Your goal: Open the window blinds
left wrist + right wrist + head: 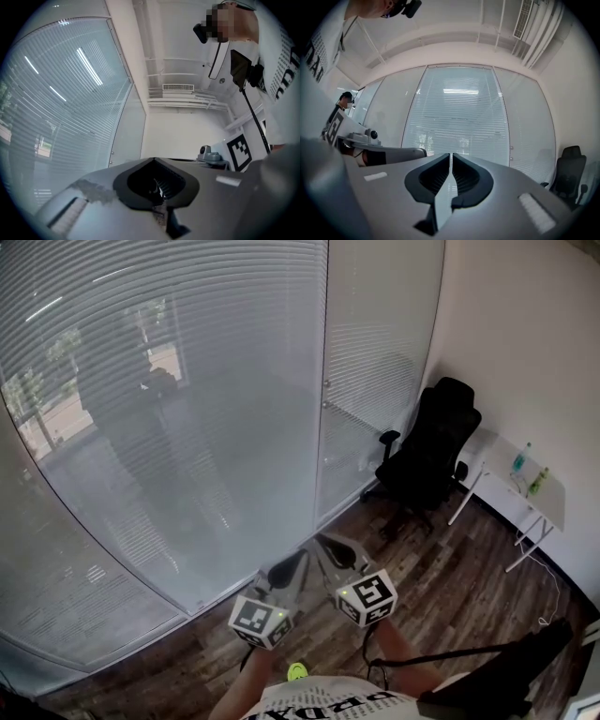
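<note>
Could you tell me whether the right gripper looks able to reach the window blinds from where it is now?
Probably not yet: the right gripper is held short of the blinds, with open wooden floor between. Nothing blocks the way; the office chair stands off to the side.

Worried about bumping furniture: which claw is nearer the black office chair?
Right. In the head view the right claw sits below-left of the office chair, apart from it; the left claw is beside the right one, farther left.
</note>
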Demonstrator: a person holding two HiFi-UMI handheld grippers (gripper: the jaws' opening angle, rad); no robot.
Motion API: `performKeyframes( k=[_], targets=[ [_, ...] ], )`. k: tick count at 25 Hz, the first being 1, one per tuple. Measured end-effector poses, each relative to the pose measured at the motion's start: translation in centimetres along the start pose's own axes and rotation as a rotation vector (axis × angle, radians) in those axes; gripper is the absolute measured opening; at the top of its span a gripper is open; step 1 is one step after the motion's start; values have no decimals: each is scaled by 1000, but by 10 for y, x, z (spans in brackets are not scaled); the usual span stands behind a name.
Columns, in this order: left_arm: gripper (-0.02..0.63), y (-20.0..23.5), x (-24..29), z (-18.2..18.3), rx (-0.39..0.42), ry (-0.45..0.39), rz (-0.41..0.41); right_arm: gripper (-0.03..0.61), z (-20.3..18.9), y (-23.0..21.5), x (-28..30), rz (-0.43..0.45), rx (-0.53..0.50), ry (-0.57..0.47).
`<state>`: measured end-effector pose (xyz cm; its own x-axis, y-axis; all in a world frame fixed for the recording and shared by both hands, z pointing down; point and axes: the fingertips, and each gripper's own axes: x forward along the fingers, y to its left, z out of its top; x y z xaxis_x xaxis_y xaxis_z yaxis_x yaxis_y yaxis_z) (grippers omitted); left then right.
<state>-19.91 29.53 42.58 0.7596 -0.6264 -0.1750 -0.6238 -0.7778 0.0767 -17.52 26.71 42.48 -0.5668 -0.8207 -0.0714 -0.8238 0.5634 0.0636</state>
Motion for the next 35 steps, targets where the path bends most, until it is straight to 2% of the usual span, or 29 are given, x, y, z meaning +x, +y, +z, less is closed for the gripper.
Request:
performKeyframes(
  k=[7, 13, 19, 23, 35],
  targets=[
    [-2, 19, -5, -14, -18, 2, 26, 20, -12, -1, 15, 4, -13, 6],
    [-3, 37, 22, -19, -23, 31, 73, 20, -16, -27, 32, 39, 9, 19],
    [-3, 46, 63, -11, -7, 36, 123, 32, -7, -66, 47, 93, 18, 17],
    [-3, 47, 93, -16, 0, 35, 125, 32, -9, -93, 52, 109, 12, 14],
    [-2, 45, 212, -36, 18, 26, 115, 32, -17, -211, 60, 113, 5, 15]
  ],
)
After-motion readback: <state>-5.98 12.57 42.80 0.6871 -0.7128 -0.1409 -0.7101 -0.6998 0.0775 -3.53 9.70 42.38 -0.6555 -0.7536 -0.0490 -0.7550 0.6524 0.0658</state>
